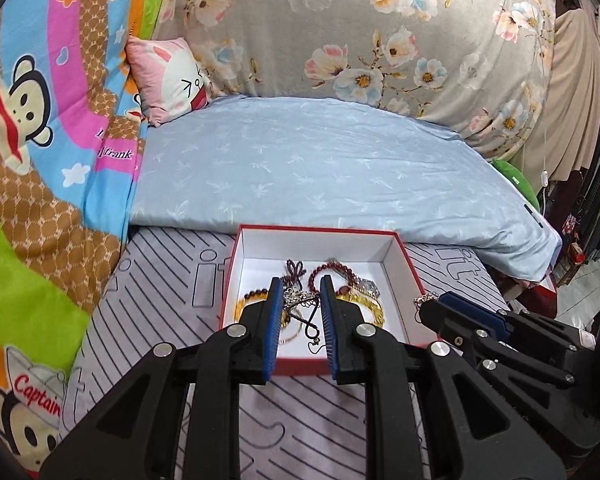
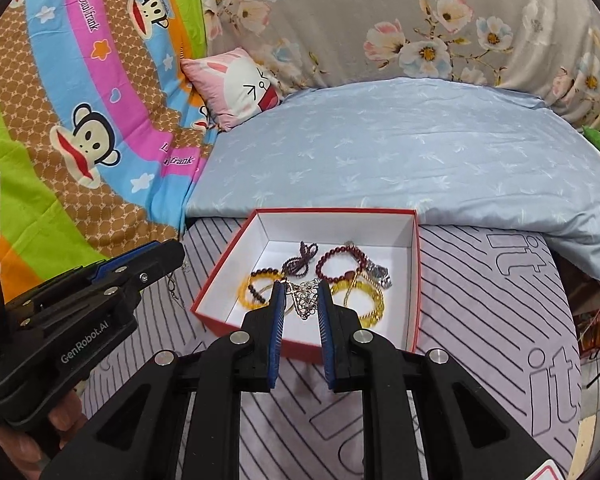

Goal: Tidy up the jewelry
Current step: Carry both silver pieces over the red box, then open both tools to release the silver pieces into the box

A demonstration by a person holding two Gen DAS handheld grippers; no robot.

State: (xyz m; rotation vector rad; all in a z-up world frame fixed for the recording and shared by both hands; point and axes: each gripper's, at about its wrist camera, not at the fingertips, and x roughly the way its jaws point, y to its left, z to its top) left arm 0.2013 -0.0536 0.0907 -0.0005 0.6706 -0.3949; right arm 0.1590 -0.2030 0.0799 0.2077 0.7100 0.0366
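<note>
Nearest in the left wrist view are the black arms of the left gripper (image 1: 300,286). Its blue-padded jaws stand a narrow way apart with nothing pinched between them. Through that gap shows a tangle of silver chain (image 1: 300,300) and a looped black cord (image 1: 314,320), both lying on the white floor of the red-rimmed box (image 1: 316,230). A dark red bead bracelet (image 1: 328,270) lies farther in, and a yellow bead bracelet (image 1: 374,308) to the right of the jaws. The box sits on a striped sheet (image 1: 160,280), with a pale blue quilt (image 1: 320,160) beyond. At the right, the right gripper (image 1: 432,302) reaches toward the box's right wall. A small chain (image 1: 424,299) is at its tip; whether it is gripped I cannot tell from this side.

In the right wrist view the right gripper (image 2: 299,286) is closest, its jaws likewise narrowly parted and holding nothing. They are above the box's (image 2: 332,211) near half, framing the silver chain (image 2: 306,300). The red bracelet (image 2: 340,264) is beyond. The left gripper (image 2: 176,252) sits left of the box, held by a hand (image 2: 40,432), with a thin chain (image 2: 176,292) under its tip.
</note>
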